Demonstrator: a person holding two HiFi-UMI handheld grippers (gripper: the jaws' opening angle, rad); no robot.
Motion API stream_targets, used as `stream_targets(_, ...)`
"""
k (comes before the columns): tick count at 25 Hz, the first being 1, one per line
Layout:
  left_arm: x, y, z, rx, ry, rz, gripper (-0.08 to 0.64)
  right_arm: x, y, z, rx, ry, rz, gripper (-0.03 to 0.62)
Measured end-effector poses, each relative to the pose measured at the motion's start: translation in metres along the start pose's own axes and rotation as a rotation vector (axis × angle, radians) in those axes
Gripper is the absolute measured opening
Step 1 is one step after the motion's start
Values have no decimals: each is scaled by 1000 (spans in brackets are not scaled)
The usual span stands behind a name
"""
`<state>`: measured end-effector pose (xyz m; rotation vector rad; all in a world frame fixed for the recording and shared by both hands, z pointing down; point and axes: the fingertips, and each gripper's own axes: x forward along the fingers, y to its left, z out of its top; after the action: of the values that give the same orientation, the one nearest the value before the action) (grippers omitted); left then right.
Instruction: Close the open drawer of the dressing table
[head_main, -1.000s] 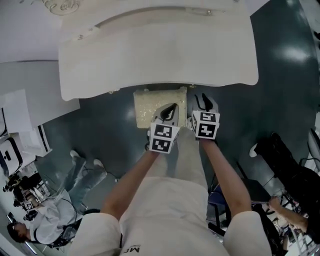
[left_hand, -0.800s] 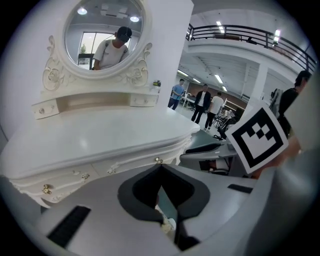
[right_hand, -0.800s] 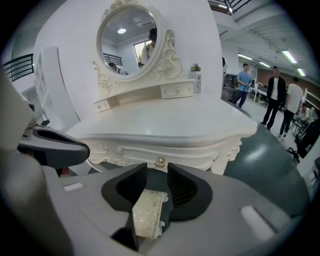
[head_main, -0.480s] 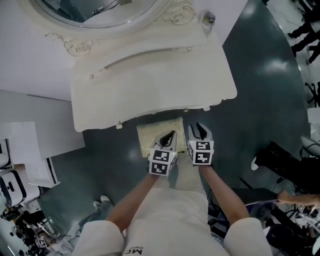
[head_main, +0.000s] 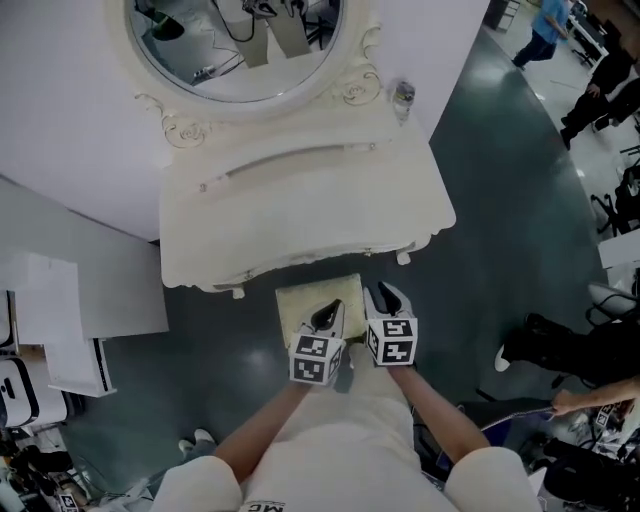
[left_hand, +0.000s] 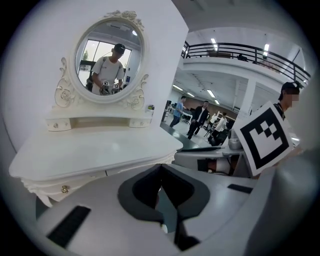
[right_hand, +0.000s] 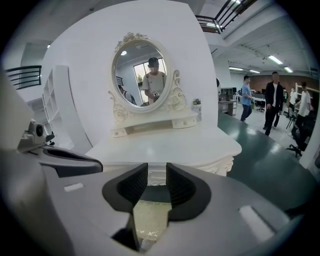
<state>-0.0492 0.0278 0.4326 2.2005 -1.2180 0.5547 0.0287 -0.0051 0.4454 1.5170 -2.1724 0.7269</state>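
Note:
The white dressing table (head_main: 300, 205) with its oval mirror (head_main: 235, 45) stands against the wall ahead. Its front (left_hand: 75, 182) carries a small knob (left_hand: 64, 189), and I cannot see any drawer standing out from it. Both grippers hang side by side in front of the table, above the stool and apart from the table. My left gripper (head_main: 327, 313) has its pads meeting at the tips, with nothing held (left_hand: 160, 170). On my right gripper (head_main: 383, 293) the jaws are closing with a clear gap and nothing between them (right_hand: 157, 172).
A cream cushioned stool (head_main: 300, 300) stands just below the grippers, against the table front. A small bottle (head_main: 402, 97) sits at the table's back right corner. White shelving (head_main: 60, 310) is at the left. People and dark chairs (head_main: 560, 350) are at the right.
Both grippers have risen and drawn back a little from the table front. The head view has lifted, so the mirror and the whole table top now show.

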Motion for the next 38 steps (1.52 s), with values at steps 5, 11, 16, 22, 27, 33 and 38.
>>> stream_targets(5, -33, -11, 13, 26, -40, -26, 9, -34, 17, 9, 38, -17, 8, 36)
stream_targets(11, -63, -17, 31, 23, -95, -33, 9, -67, 31, 21, 24, -58, 19, 30)
stream_targets(16, -89, -19, 51, 2, -162, -52, 9, -88, 48, 36, -14, -125, -23, 21)
stream_targets(22, -108, -21, 59, 30, -213, -61, 9, -110, 69, 45, 4, -179, -9, 20)
stream_targets(27, -113, -17, 53, 61, -207, -78, 9, -106, 79, 44, 101, -169, 14, 5)
stream_targets(33, -121, -16, 52, 94, -215, -111, 9, -110, 96, 51, 80, -245, -2, 3)
stream_targets(38, -123, -13, 52, 105, -216, -120, 9, -114, 115, 51, 0, -252, -3, 2)
